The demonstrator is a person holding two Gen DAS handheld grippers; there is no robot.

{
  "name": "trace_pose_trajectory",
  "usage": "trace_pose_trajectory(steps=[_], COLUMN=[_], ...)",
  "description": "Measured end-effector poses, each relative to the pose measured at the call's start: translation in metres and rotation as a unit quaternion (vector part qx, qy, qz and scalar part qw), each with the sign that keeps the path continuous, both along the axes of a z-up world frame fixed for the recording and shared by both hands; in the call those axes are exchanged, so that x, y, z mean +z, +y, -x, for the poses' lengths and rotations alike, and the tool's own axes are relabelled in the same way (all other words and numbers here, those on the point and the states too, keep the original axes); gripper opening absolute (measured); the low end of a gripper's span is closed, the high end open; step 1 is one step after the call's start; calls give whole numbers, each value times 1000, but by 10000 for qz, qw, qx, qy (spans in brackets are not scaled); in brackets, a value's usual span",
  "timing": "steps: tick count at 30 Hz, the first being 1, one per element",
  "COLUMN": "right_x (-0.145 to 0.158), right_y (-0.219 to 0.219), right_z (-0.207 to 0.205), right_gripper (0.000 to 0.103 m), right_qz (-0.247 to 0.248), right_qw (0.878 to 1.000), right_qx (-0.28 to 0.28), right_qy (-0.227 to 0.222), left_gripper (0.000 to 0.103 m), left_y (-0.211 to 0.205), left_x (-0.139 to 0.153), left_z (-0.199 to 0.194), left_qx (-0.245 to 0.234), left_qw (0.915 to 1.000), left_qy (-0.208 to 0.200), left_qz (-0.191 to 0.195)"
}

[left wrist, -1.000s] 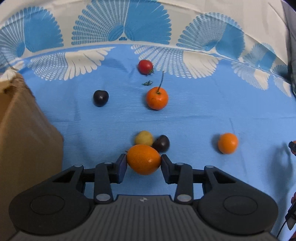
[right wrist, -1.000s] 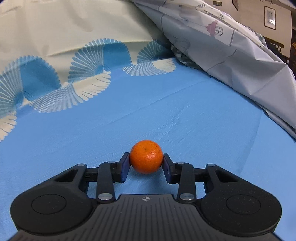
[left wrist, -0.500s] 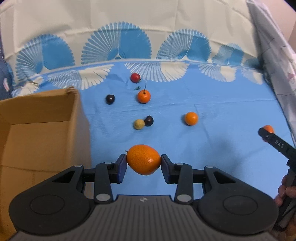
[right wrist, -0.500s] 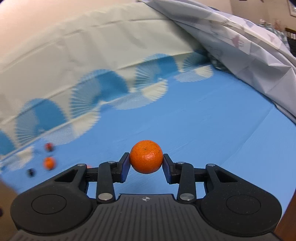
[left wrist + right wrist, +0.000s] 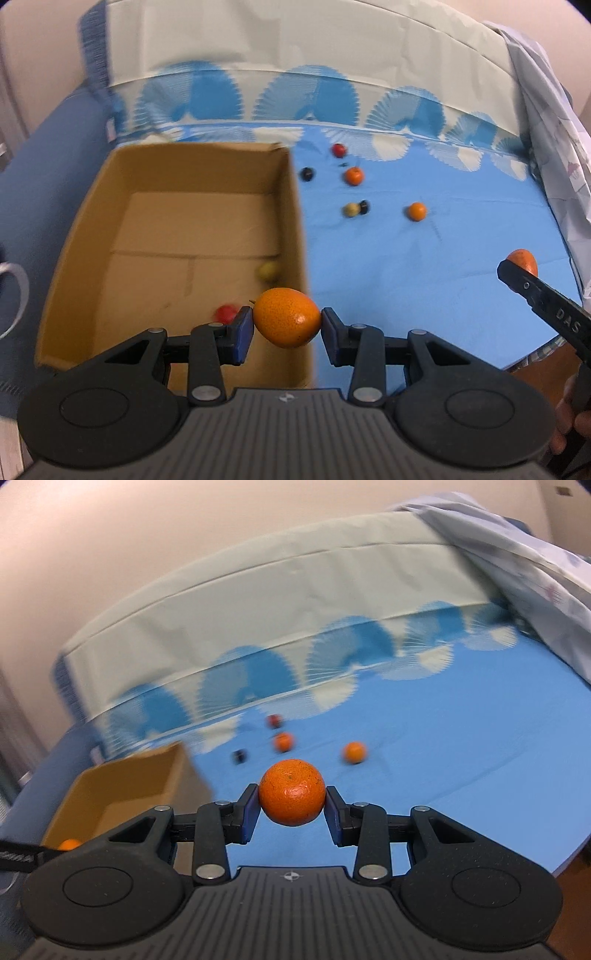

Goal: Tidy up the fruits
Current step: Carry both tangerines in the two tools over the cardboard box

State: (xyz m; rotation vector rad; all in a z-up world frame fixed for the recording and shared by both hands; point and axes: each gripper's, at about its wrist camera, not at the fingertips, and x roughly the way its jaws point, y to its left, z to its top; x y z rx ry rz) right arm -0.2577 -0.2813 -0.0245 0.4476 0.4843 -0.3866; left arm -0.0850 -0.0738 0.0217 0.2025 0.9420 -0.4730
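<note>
White letters "DAS" stand on the right hand-held gripper [image 5: 517, 266]; nothing else is legible.

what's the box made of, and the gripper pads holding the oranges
Box: plain brown corrugated cardboard by the look, matte, with folded flaps across the floor and a frayed top edge.
Pads: blue, slightly dull, probably rubber or soft plastic; they sit on hard black plastic fingers and press the left orange.
</note>
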Motion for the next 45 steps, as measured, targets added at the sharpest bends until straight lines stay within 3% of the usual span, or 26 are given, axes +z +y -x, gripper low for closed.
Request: trace_pose_trajectory(steps=[10,19,28,45], right_x=[32,44,51,47], right_y=[122,195,217,218], right_z=[9,20,20,10], right_gripper=[39,39,39,39], right_qz=[158,369,600,626], right_qw=[9922,9821,9763,9750], right_qx=[1236,1846,2078,2125], right_qy=[4,42,40,160], left_gripper=[44,44,44,44], left_y=[119,183,215,214], left_x=[19,28,30,29], left_z=[31,53,61,54], left_qx=[622,935,1136,1114], left_qw=[9978,9945,9916,9915], left_qy=[-215,-300,-353,-350], left_qz=[125,362,512,572])
